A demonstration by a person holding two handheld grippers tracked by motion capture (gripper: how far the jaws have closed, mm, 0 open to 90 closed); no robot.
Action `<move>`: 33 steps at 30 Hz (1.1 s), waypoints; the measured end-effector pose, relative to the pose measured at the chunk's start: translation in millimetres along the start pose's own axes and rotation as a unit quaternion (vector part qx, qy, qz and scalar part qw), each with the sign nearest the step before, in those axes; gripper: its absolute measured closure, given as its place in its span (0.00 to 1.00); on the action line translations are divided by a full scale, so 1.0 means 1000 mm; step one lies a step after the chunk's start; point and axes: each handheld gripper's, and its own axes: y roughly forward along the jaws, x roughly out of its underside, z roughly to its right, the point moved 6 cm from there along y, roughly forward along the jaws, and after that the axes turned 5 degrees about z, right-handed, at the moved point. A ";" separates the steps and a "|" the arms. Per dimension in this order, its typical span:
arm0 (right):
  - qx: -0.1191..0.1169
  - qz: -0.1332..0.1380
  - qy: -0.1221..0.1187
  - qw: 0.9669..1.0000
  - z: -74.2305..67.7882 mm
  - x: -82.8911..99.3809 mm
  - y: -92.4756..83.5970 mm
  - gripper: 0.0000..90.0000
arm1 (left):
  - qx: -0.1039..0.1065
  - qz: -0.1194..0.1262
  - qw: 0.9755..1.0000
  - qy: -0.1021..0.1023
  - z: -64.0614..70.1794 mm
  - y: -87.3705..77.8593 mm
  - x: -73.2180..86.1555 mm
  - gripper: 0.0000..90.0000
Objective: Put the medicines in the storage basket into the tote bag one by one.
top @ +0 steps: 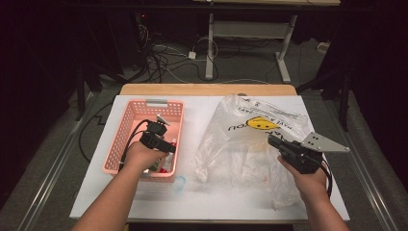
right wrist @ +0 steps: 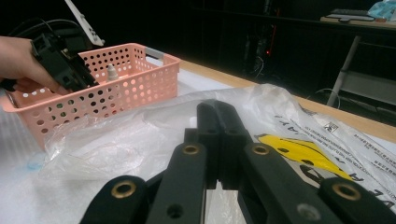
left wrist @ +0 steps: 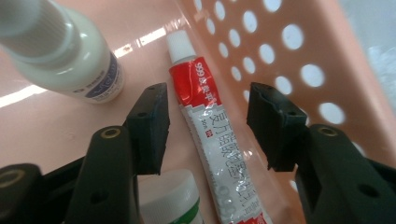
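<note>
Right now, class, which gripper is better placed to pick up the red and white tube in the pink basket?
Left. The left gripper is down inside the pink basket, with the red and white tube between its jaws, untouched. The right gripper is shut over the plastic bag.

Basket: on the table, left half.
Bag: on the table, right of the basket, just apart from it.
Tube: lying flat in the basket, along its holed wall.
Bottle: in the basket, beside the tube's cap end.
Left gripper: inside the basket, jaws either side of the tube.
Right gripper: over the bag's right part.
</note>
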 end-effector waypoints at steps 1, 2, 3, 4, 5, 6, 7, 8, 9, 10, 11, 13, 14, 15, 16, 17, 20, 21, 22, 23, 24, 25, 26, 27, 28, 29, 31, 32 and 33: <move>0.000 -0.001 -0.001 1.000 0.000 0.000 0.000 1.00 | -0.004 -0.011 1.000 -0.002 -0.001 0.003 0.000 0.55; 0.000 -0.001 -0.001 1.000 0.000 0.001 0.000 1.00 | -0.013 -0.018 1.000 -0.003 -0.002 0.004 0.000 0.55; 0.000 -0.001 0.000 1.000 0.000 0.001 0.001 1.00 | -0.015 -0.021 1.000 -0.001 -0.002 0.005 0.000 0.58; 0.000 -0.003 0.003 1.000 0.000 0.002 0.001 1.00 | -0.013 -0.022 1.000 -0.002 -0.001 0.005 -0.001 0.59; -0.001 -0.005 -0.002 1.000 0.000 0.002 0.002 1.00 | -0.016 -0.023 1.000 0.001 0.000 0.006 -0.002 0.59; -0.001 -0.005 -0.002 1.000 0.000 0.002 0.002 1.00 | -0.018 -0.025 1.000 0.003 0.000 0.007 -0.002 0.61; -0.001 -0.005 -0.002 1.000 0.000 0.002 0.002 1.00 | -0.019 -0.030 0.999 0.004 0.000 0.008 -0.001 0.61; -0.003 -0.003 -0.002 1.000 -0.001 0.002 0.002 1.00 | -0.021 -0.033 0.999 0.003 0.000 0.009 -0.001 0.62; -0.003 -0.002 -0.002 1.000 -0.001 0.001 0.001 1.00 | -0.025 -0.033 0.999 0.003 0.000 0.009 -0.001 0.63; -0.002 -0.002 -0.003 1.000 -0.001 0.001 0.001 1.00 | -0.027 -0.034 0.999 0.003 0.000 0.010 -0.001 0.64; -0.002 -0.002 -0.004 1.000 -0.001 0.001 0.001 1.00 | -0.031 -0.037 0.999 0.004 -0.001 0.010 -0.001 0.64; -0.003 -0.003 -0.003 1.000 -0.001 0.001 0.001 1.00 | -0.033 -0.039 0.999 0.001 -0.002 0.010 0.000 0.64; -0.003 -0.003 -0.002 1.000 -0.002 0.001 0.001 1.00 | -0.034 -0.041 0.999 0.001 -0.002 0.010 0.001 0.64; -0.003 -0.004 -0.003 1.000 -0.002 0.002 0.001 1.00 | -0.036 -0.043 0.998 0.003 -0.002 0.010 0.001 0.65; -0.003 -0.004 -0.003 1.000 -0.002 0.002 0.001 1.00 | -0.035 -0.043 0.998 0.001 -0.002 0.010 0.001 0.65; -0.003 -0.004 -0.003 1.000 -0.003 0.001 0.001 1.00 | -0.035 -0.043 0.998 -0.001 -0.002 0.011 0.000 0.65; -0.002 -0.006 -0.003 1.000 -0.003 0.002 0.001 1.00 | -0.044 -0.044 0.998 0.007 -0.002 0.013 0.000 0.65; -0.003 -0.007 -0.006 1.000 -0.003 0.002 0.001 1.00 | -0.045 -0.046 0.998 0.008 -0.002 0.014 0.000 0.65; -0.003 -0.006 -0.006 1.000 -0.003 0.002 0.001 1.00 | -0.042 -0.047 0.998 0.008 0.000 0.014 -0.001 0.65; -0.003 -0.006 -0.005 1.000 -0.003 0.002 0.001 1.00 | -0.037 -0.045 0.998 0.007 0.001 0.015 -0.002 0.65; -0.003 -0.007 -0.006 1.000 -0.003 0.002 0.001 1.00 | -0.037 -0.045 0.998 0.007 0.001 0.016 -0.002 0.65; -0.003 -0.005 -0.006 1.000 -0.003 0.001 0.002 1.00 | -0.041 -0.043 0.998 0.008 0.001 0.016 -0.003 0.65; -0.003 -0.004 -0.005 1.000 -0.003 0.001 0.002 1.00 | -0.043 -0.041 0.998 0.006 0.000 0.016 -0.003 0.65; -0.003 -0.005 -0.006 1.000 -0.003 0.002 0.002 1.00 | -0.042 -0.039 0.998 0.004 -0.001 0.017 -0.004 0.65; -0.004 -0.005 -0.007 1.000 -0.002 0.002 0.002 1.00 | -0.042 -0.039 0.998 0.004 -0.001 0.017 -0.004 0.65; -0.003 -0.006 -0.006 1.000 -0.002 0.002 0.002 1.00 | -0.043 -0.040 0.998 0.005 -0.001 0.017 -0.004 0.65; -0.004 -0.006 -0.003 1.000 -0.003 0.002 0.002 1.00 | -0.047 -0.042 0.998 0.005 0.000 0.018 -0.005 0.65; -0.004 -0.006 -0.004 1.000 -0.003 0.002 0.003 1.00 | -0.048 -0.042 0.998 0.005 0.000 0.018 -0.006 0.67; -0.005 -0.005 -0.004 1.000 -0.004 0.002 0.003 1.00 | -0.048 -0.042 0.998 0.004 0.000 0.018 -0.006 0.67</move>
